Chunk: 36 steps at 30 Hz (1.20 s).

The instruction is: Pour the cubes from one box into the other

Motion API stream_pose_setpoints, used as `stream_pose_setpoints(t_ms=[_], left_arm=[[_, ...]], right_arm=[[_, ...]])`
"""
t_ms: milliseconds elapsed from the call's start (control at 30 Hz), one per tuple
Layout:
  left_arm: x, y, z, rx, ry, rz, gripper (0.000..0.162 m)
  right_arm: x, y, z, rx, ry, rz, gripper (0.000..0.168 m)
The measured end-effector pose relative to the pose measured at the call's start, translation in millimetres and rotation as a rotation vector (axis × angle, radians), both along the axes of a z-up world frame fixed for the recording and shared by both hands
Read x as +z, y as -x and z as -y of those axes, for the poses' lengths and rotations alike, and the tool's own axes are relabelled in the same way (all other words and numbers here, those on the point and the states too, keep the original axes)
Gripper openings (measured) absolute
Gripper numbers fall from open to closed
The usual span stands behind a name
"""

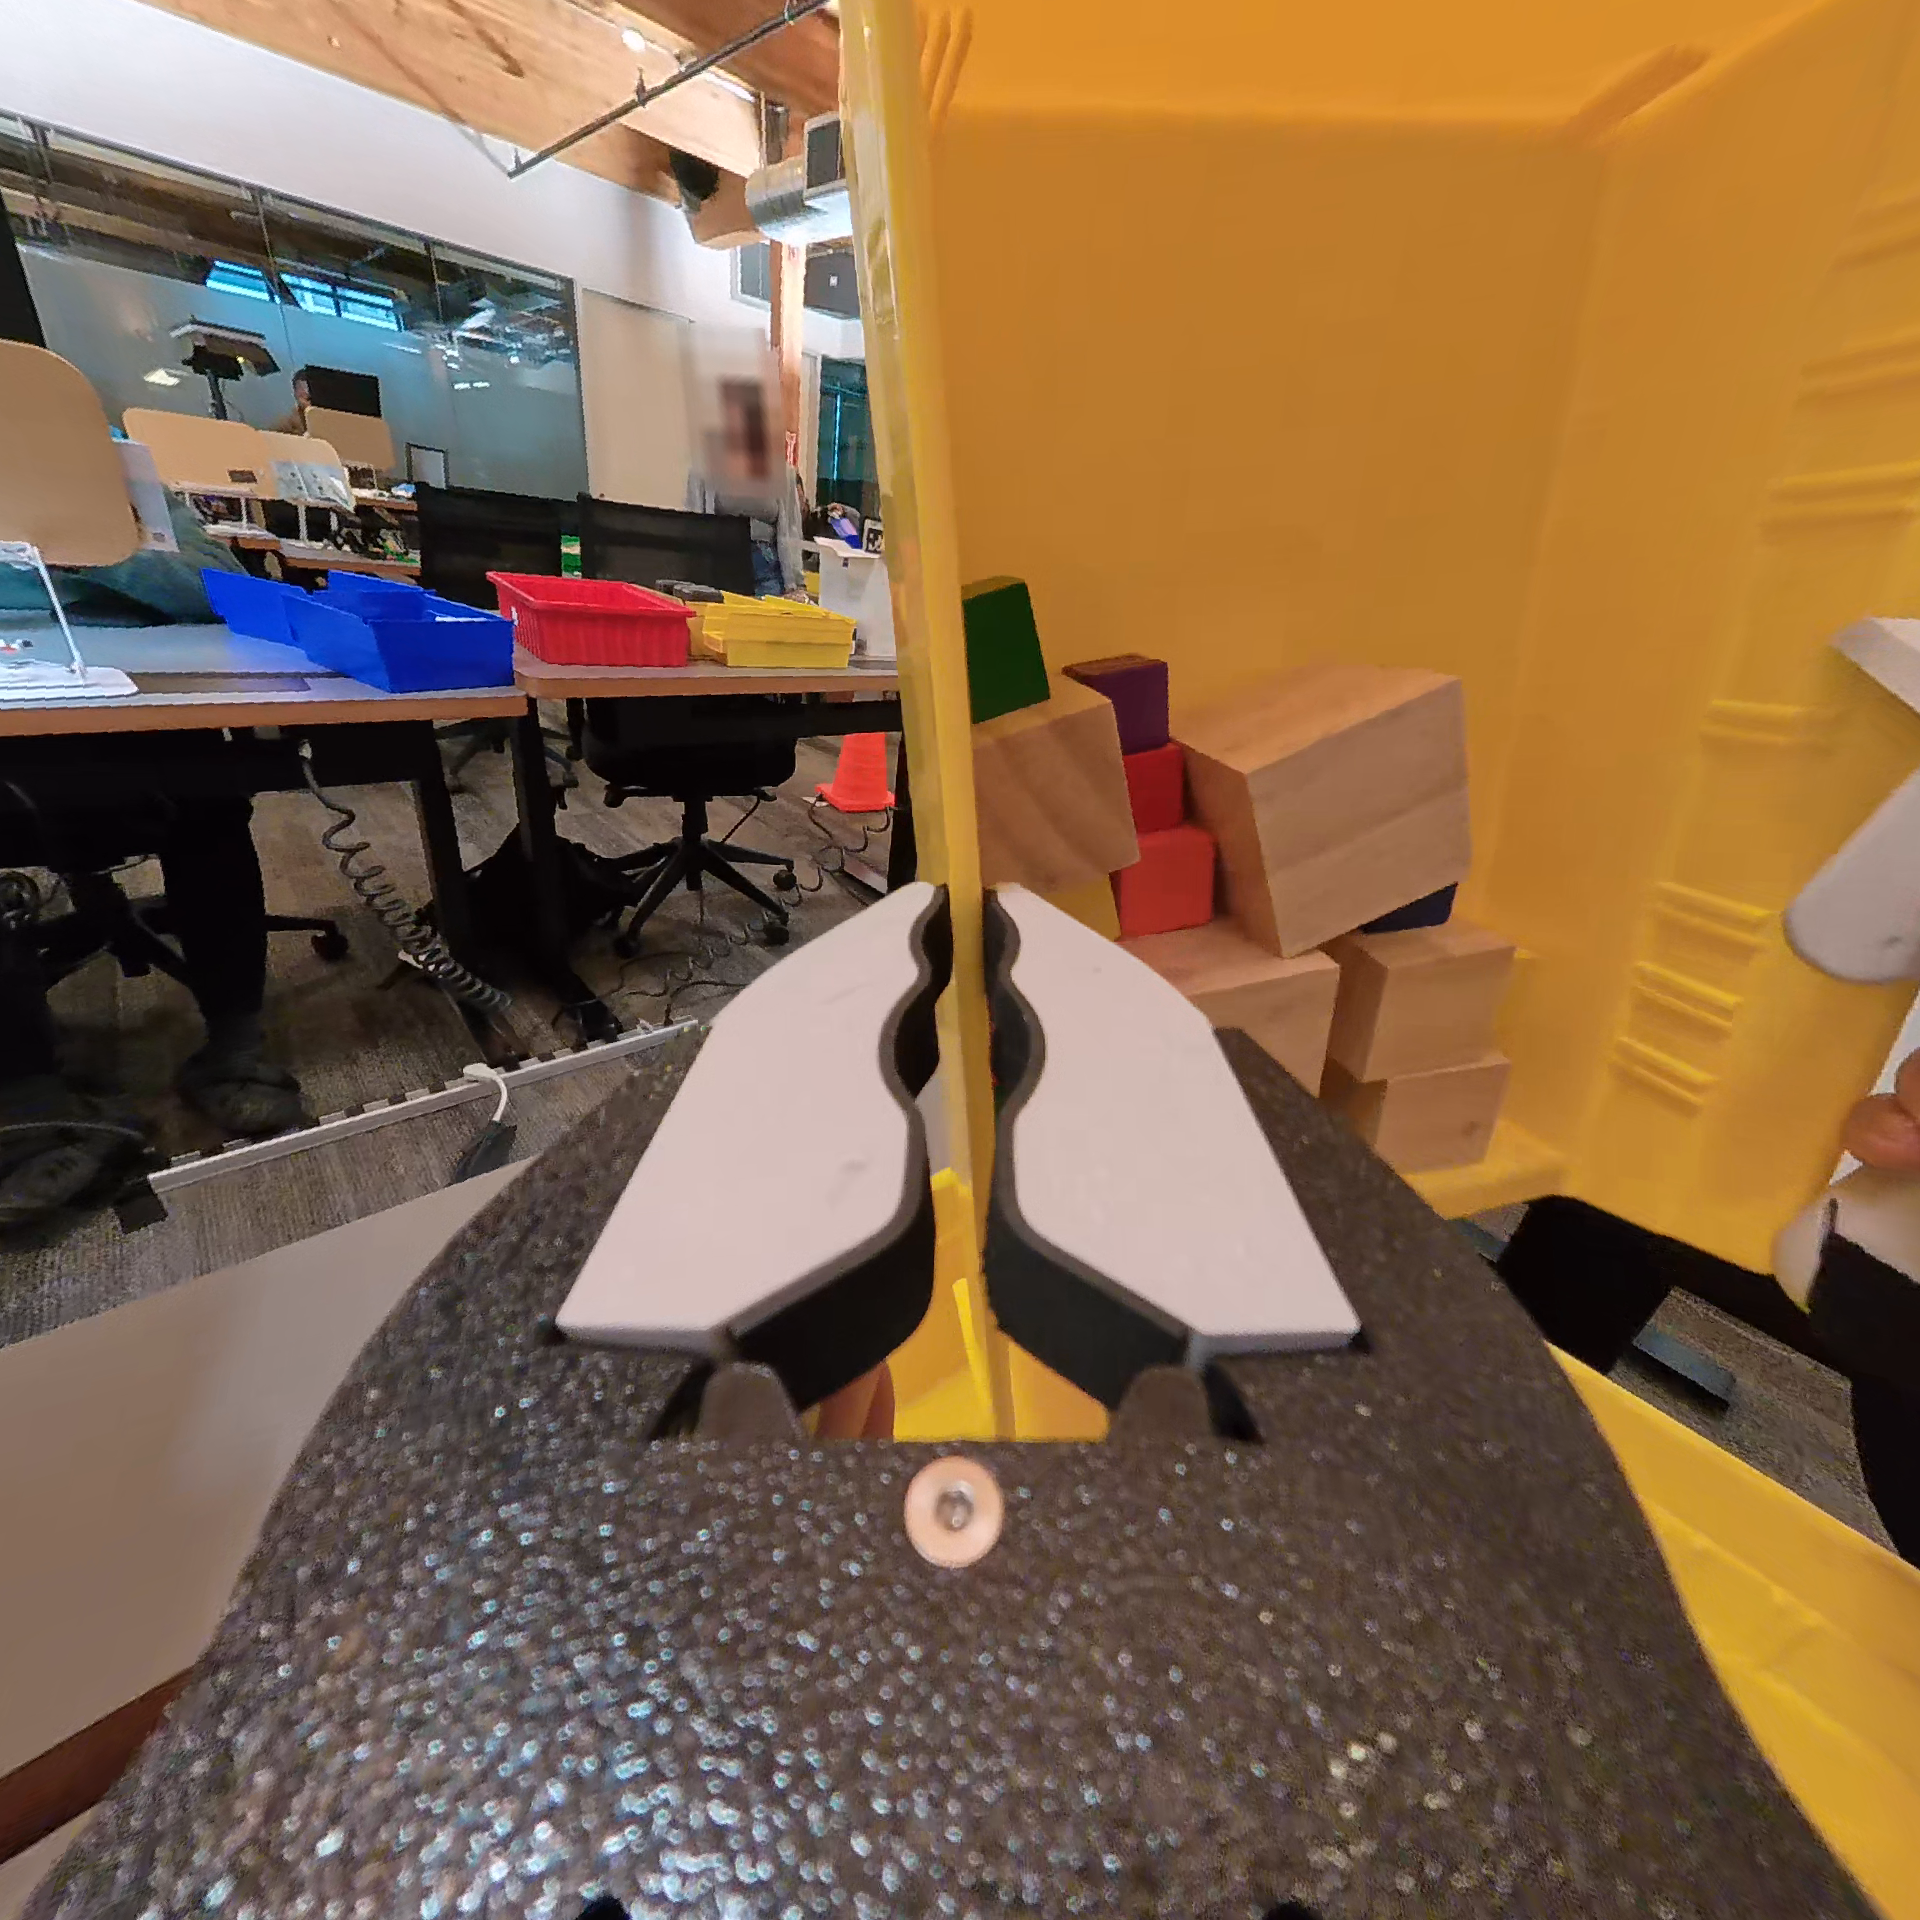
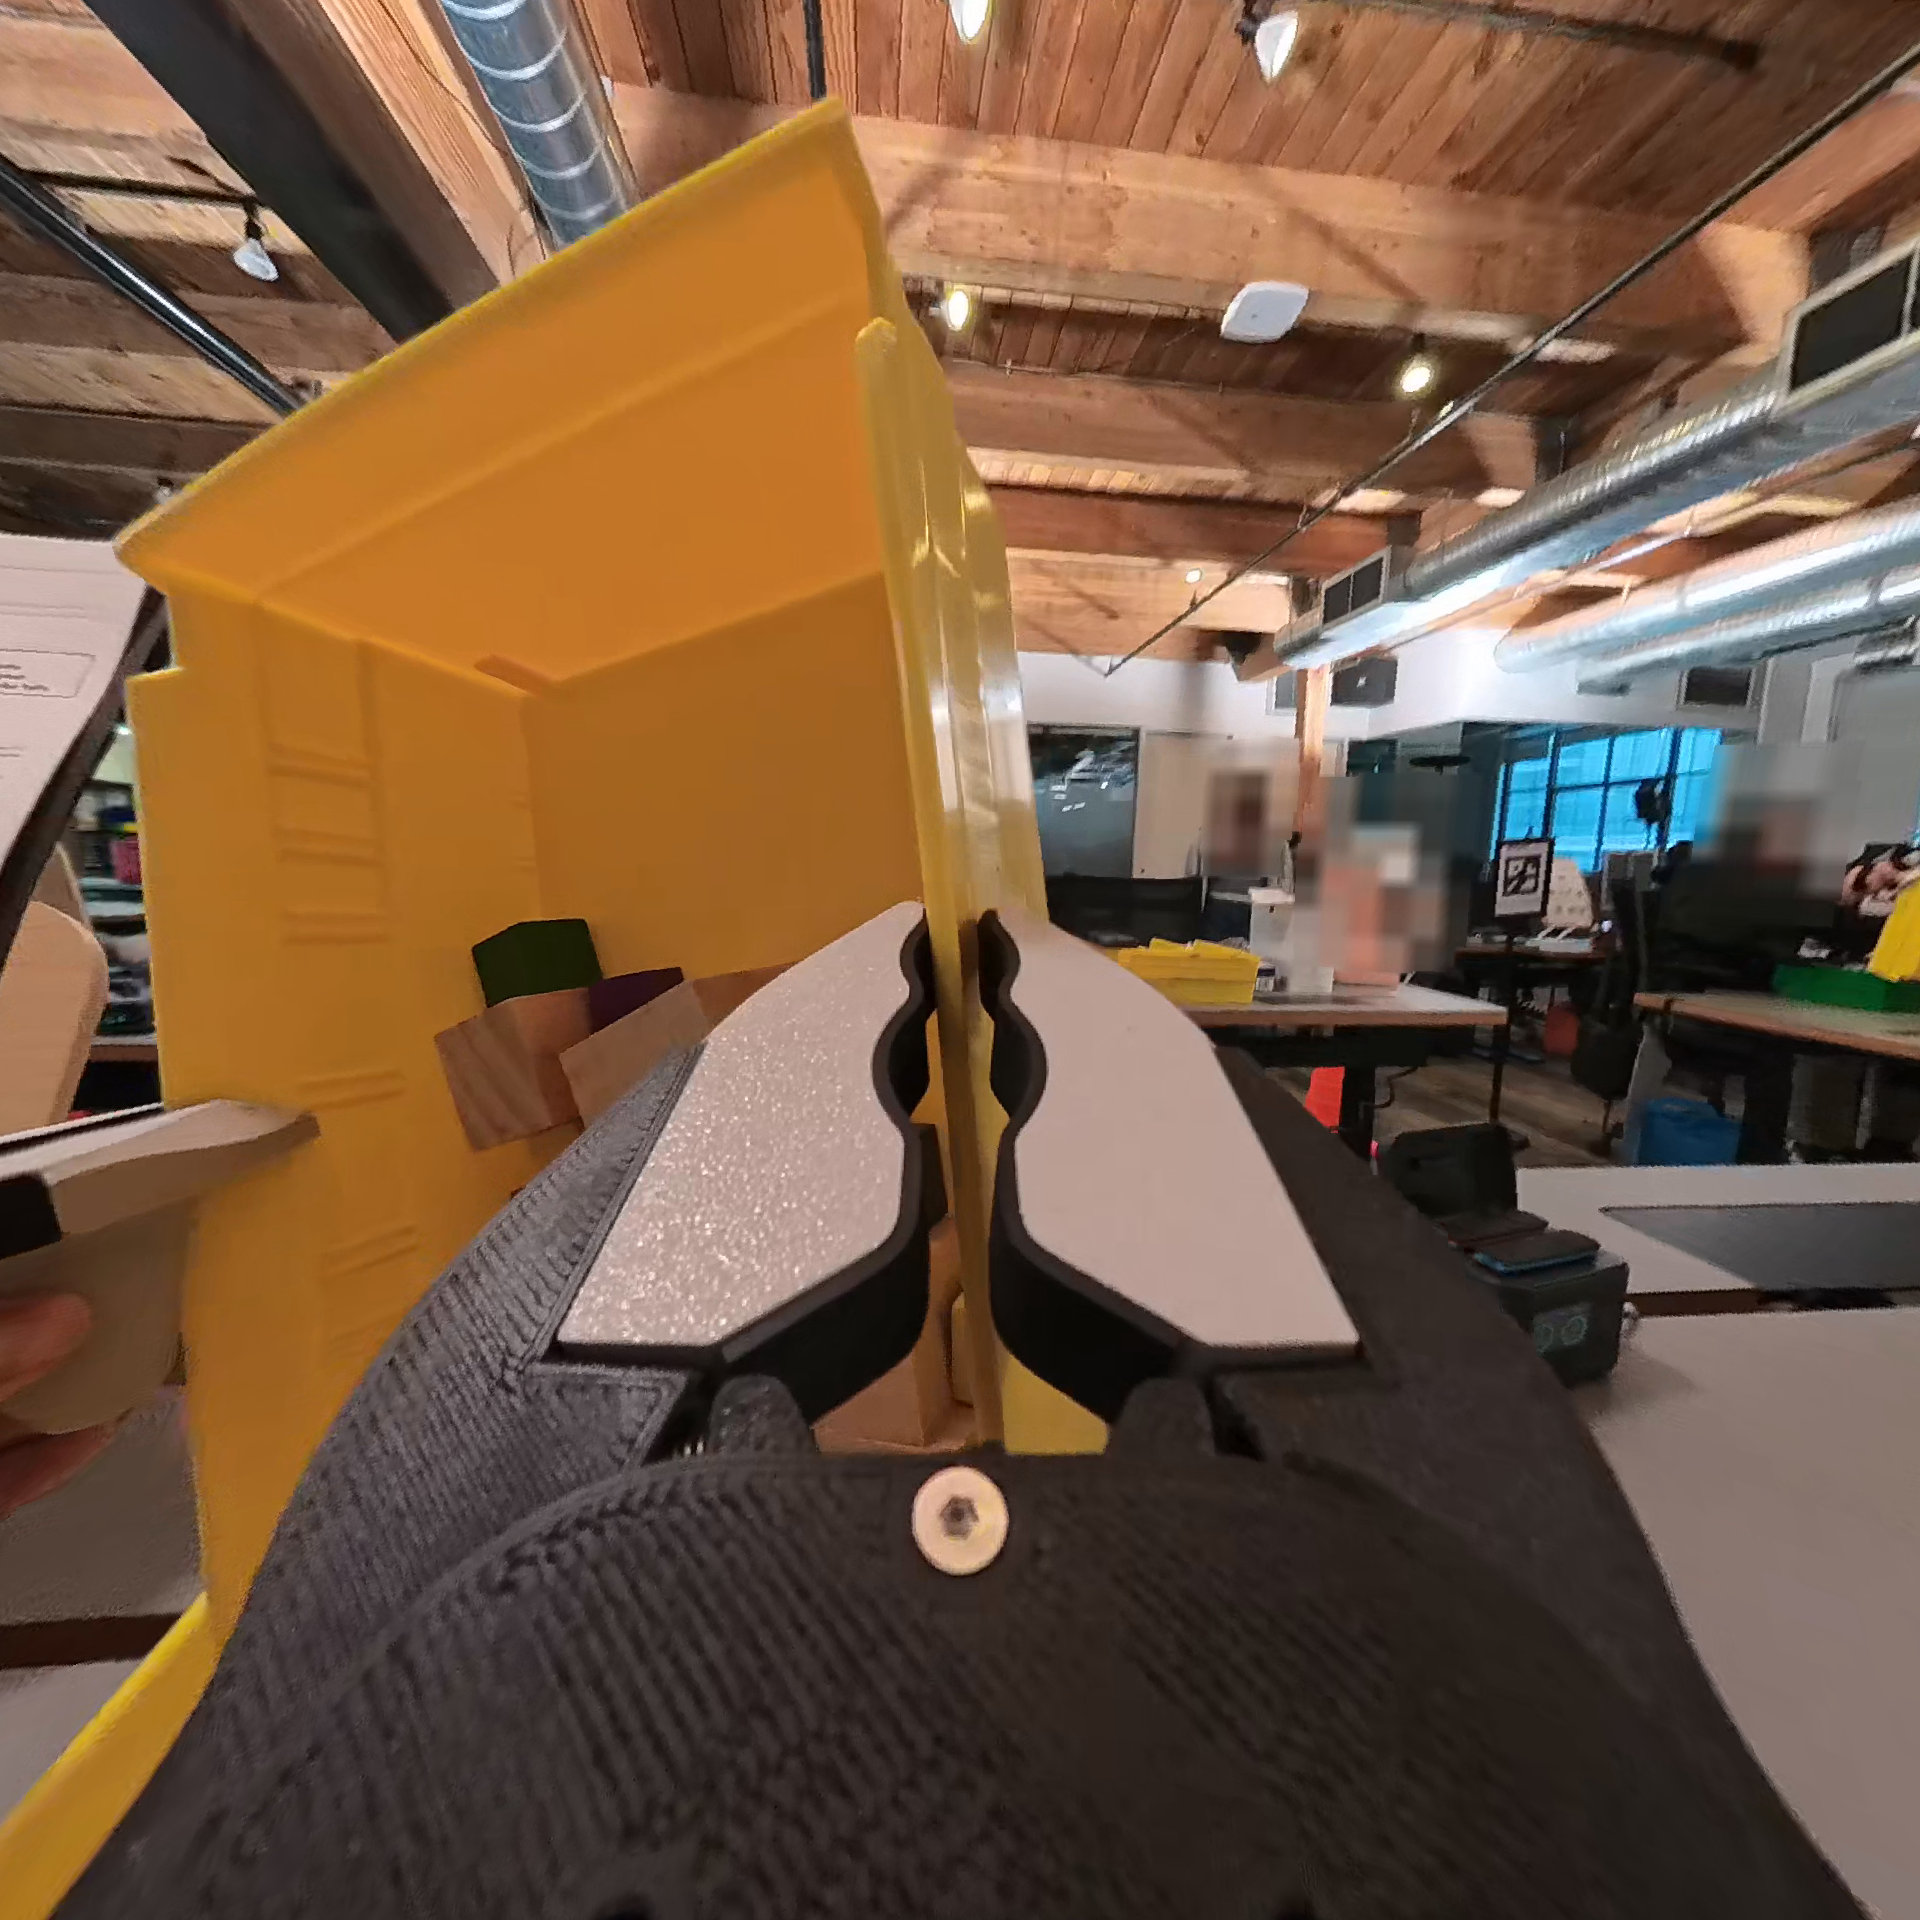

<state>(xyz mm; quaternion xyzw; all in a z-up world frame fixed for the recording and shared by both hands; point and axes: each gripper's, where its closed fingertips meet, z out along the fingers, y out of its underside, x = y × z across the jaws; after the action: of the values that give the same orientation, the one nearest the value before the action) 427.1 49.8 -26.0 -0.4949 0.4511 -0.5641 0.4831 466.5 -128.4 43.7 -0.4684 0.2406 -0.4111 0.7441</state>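
Tipping steeply: yellow box [image 1: 1247,364] is being held between both tongs, left gripper [image 1: 966,914] and right gripper [image 2: 956,925] each clamping opposite side walls; cubes [image 1: 1320,800] are piling at its low end, below the fingertips.

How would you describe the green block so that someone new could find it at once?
Look inside the tilted yellow box that both tongs clamp by its walls. The blocks lie heaped at its low end, mostly large pale wooden cubes. The green block sits on top of the heap at the left, the only dark green one, beside a purple block.
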Motion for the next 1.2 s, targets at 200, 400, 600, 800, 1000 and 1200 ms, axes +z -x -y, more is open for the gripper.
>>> stream_pose_setpoints(t_ms=[200, 400, 600, 800, 1000, 1200], left_arm=[[1.7, 1.4, 0.3, 0.011, 0.006, 0.015, 0.004], [3.7, 5.9, -0.1, 0.006, 0.006, 0.054, 0.004], [-8.5, 6.4, 1.6, -0.017, 0.020, 0.026, 0.004], [-18.8, 4.5, 3.6, -0.018, 0.006, -0.010, 0.004], [-28.3, 0.5, 4.3, -0.015, -0.005, -0.039, 0.004], [-30.6, -2.7, 4.3, -0.012, -0.028, -0.057, 0.004]], right_arm=[[1.9, 3.8, 0.9, -0.021, -0.011, 0.028, 0.007], [6.7, 15.1, 0.4, -0.041, -0.013, 0.091, 0.007], [3.7, 17.4, -1.5, -0.054, 0.032, 0.097, 0.007], [-6.7, 13.9, 0.3, -0.064, 0.045, 0.082, 0.007], [-9.6, 7.0, -2.2, -0.061, 0.052, 0.085, 0.006], [-14.5, -1.4, -1.2, -0.049, 0.032, 0.056, 0.006]])
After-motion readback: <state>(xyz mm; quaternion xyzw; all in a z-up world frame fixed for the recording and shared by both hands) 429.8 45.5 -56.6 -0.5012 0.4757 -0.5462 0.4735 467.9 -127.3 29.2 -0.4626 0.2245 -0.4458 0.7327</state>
